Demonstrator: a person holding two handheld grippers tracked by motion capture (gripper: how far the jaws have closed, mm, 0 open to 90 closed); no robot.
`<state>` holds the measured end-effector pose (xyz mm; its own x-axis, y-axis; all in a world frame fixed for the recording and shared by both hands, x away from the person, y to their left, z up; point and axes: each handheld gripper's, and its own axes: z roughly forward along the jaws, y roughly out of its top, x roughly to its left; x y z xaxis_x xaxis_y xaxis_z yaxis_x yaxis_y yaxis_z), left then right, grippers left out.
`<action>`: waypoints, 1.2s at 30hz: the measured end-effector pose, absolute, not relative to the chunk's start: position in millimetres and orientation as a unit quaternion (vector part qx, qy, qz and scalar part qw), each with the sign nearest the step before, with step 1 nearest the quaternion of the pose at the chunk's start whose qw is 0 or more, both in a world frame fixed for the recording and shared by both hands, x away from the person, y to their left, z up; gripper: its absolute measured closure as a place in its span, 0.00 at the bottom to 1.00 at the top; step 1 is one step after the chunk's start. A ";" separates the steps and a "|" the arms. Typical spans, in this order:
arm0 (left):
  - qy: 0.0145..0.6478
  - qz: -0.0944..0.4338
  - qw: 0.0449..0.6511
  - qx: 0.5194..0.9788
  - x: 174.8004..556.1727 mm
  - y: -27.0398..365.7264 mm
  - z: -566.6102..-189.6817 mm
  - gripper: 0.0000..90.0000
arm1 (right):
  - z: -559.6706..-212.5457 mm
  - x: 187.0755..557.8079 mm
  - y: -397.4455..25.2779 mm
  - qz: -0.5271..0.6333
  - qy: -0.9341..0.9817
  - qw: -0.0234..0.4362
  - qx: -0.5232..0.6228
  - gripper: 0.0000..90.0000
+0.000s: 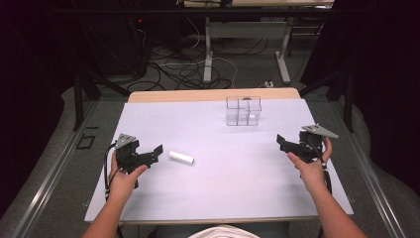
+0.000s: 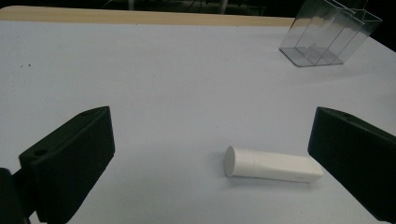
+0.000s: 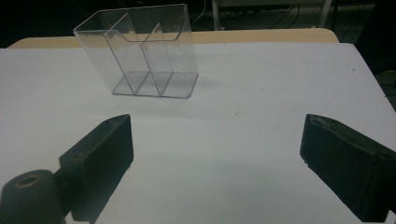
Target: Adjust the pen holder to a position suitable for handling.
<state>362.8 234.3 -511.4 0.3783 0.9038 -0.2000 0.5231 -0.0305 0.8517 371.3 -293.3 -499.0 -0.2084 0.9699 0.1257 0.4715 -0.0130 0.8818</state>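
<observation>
A white tube (image 1: pixel 181 157) (image 2: pixel 271 164) lies on its side on the pale table sheet (image 1: pixel 213 183), left of centre. My left gripper (image 1: pixel 152 153) (image 2: pixel 210 154) is held open just left of the tube, jaws spread wide, nothing between them. A clear plastic organiser with several compartments (image 1: pixel 243 110) (image 2: pixel 329 35) (image 3: pixel 142 51) stands upright near the far edge. My right gripper (image 1: pixel 282 142) (image 3: pixel 215 158) hovers open at the right side, facing the organiser, with nothing in it.
The table's wooden far edge (image 1: pixel 213 94) shows beyond the sheet. Behind it are desk legs (image 1: pixel 208 49) and loose cables (image 1: pixel 173 69) on the floor. Dark curtains flank both sides.
</observation>
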 end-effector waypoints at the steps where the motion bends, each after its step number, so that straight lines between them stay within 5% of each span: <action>1: 0.518 0.205 0.463 0.689 363.1 234.0 -511.2 0.00 | -499.9 371.0 -291.4 0.438 0.644 0.281 0.561 0.14; 18: 0.520 0.217 0.465 0.683 357.8 233.0 -508.0 0.00 | -484.5 394.0 -272.7 0.425 0.661 0.289 0.547 0.31; 36: 0.526 0.224 0.459 0.680 356.6 235.9 -509.4 0.01 | -439.4 462.9 -241.9 0.369 0.699 0.257 0.556 0.41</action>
<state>356.6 235.9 -509.4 0.3454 0.9213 -0.1784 0.5101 -0.0248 0.8598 462.9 -241.9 -439.4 -0.2495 0.9670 0.0511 0.5883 0.1094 0.8012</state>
